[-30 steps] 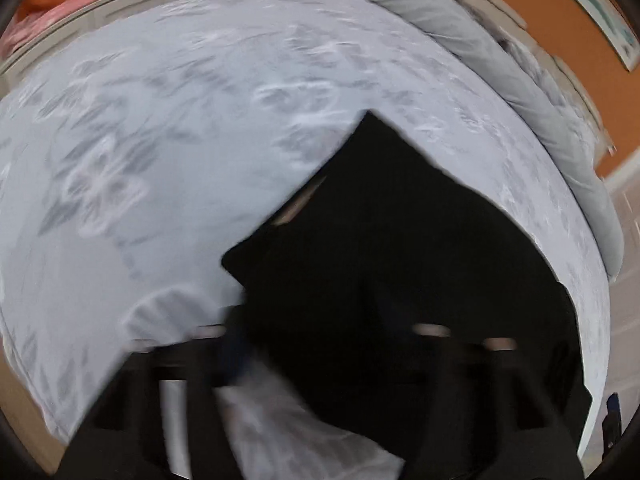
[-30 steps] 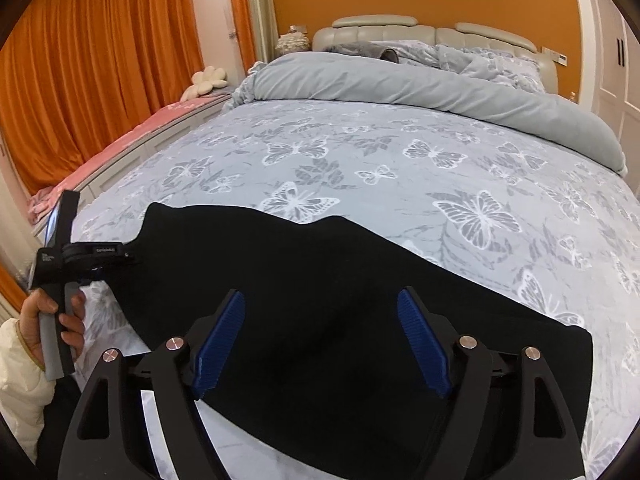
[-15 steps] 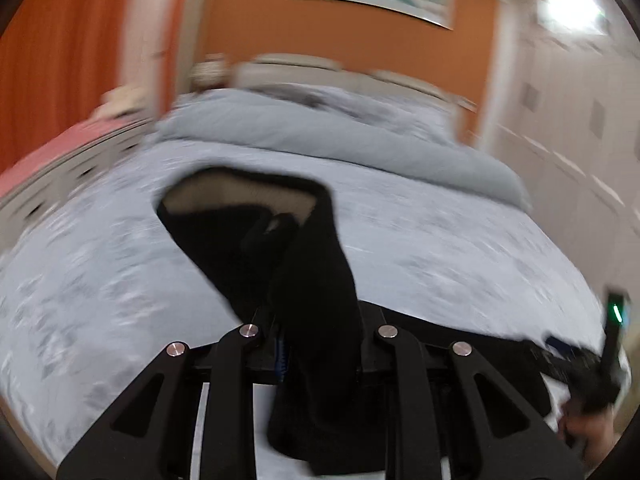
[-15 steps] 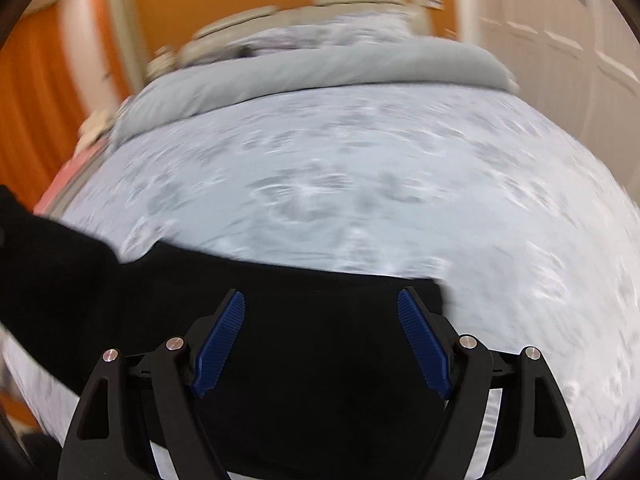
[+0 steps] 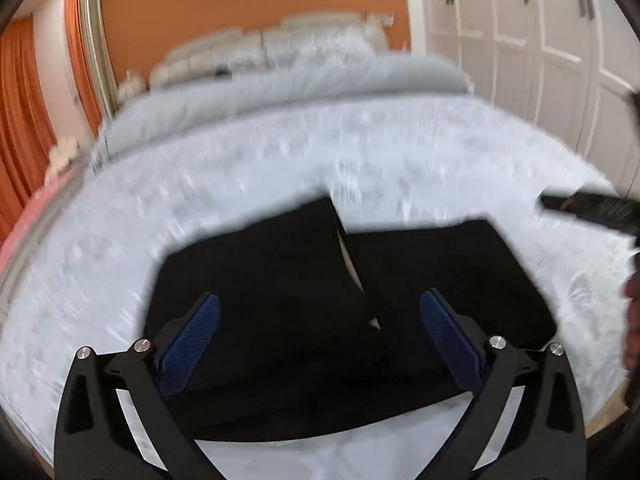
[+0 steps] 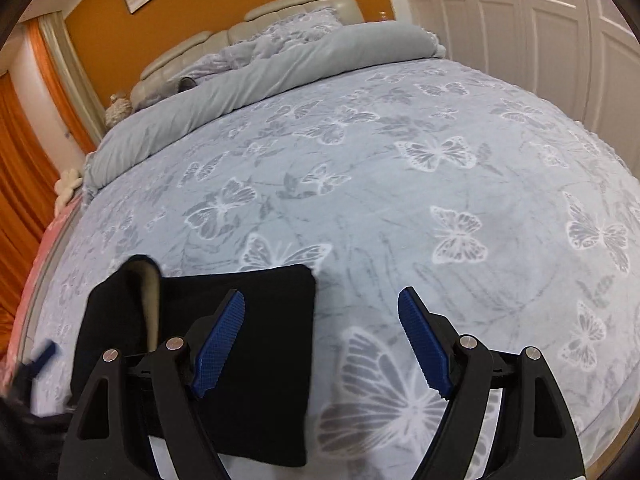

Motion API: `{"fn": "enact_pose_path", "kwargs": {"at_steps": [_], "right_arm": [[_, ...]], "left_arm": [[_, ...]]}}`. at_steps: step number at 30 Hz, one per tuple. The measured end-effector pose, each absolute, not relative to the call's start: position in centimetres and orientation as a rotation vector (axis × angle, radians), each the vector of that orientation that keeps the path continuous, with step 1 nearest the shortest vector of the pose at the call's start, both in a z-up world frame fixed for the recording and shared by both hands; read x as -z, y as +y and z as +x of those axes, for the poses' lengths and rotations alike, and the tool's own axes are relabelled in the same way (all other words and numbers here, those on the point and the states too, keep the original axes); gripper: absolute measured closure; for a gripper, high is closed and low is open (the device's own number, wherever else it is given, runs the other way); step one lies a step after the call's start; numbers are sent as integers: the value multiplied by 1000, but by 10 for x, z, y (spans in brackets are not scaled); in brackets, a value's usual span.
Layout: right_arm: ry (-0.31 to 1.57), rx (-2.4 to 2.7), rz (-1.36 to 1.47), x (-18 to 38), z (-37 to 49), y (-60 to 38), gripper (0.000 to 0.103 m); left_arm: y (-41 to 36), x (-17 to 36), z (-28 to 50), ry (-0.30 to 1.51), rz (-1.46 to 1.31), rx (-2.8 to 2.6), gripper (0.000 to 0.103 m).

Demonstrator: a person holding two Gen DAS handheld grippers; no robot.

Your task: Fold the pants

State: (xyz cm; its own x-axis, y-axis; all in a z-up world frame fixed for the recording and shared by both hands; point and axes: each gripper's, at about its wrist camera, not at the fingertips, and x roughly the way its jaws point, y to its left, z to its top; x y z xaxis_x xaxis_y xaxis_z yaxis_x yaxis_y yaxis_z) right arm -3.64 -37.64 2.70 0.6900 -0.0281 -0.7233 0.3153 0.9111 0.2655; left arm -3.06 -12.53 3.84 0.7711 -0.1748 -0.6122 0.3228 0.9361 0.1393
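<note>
The black pants lie folded over on the butterfly bedspread, one layer on another, with a pale lining showing at the seam. My left gripper hovers just above them; its jaws are opening wide and nothing sits between the blue pads. In the right wrist view the pants fill the lower left, a flap with pale lining turned up at their far left. My right gripper is open above the pants' right edge, left finger over cloth, right finger over bedspread.
A rolled grey duvet and pillows lie at the head of the bed. White wardrobe doors stand on the right, orange curtains on the left. A person's hand shows at the right edge of the left wrist view.
My left gripper carried one end of the pants across onto the rest, let go, and now stands wide open. My right gripper shifted toward the pants' right edge, still open.
</note>
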Motion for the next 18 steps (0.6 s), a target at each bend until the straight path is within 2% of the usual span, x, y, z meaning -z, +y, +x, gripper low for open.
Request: {"fn": "enact_pose_path", "kwargs": {"at_steps": [2, 5, 11, 18], "right_arm": [[784, 124, 391, -30, -34, -366, 26], [812, -43, 407, -30, -24, -335, 24], [915, -246, 340, -14, 9, -255, 19], [1081, -180, 269, 29, 49, -208, 19]], "left_arm": [[-105, -61, -37, 585, 220, 249, 5], [-57, -76, -16, 610, 151, 185, 5], [28, -39, 26, 688, 19, -20, 5], [62, -22, 29, 727, -10, -62, 5]]}}
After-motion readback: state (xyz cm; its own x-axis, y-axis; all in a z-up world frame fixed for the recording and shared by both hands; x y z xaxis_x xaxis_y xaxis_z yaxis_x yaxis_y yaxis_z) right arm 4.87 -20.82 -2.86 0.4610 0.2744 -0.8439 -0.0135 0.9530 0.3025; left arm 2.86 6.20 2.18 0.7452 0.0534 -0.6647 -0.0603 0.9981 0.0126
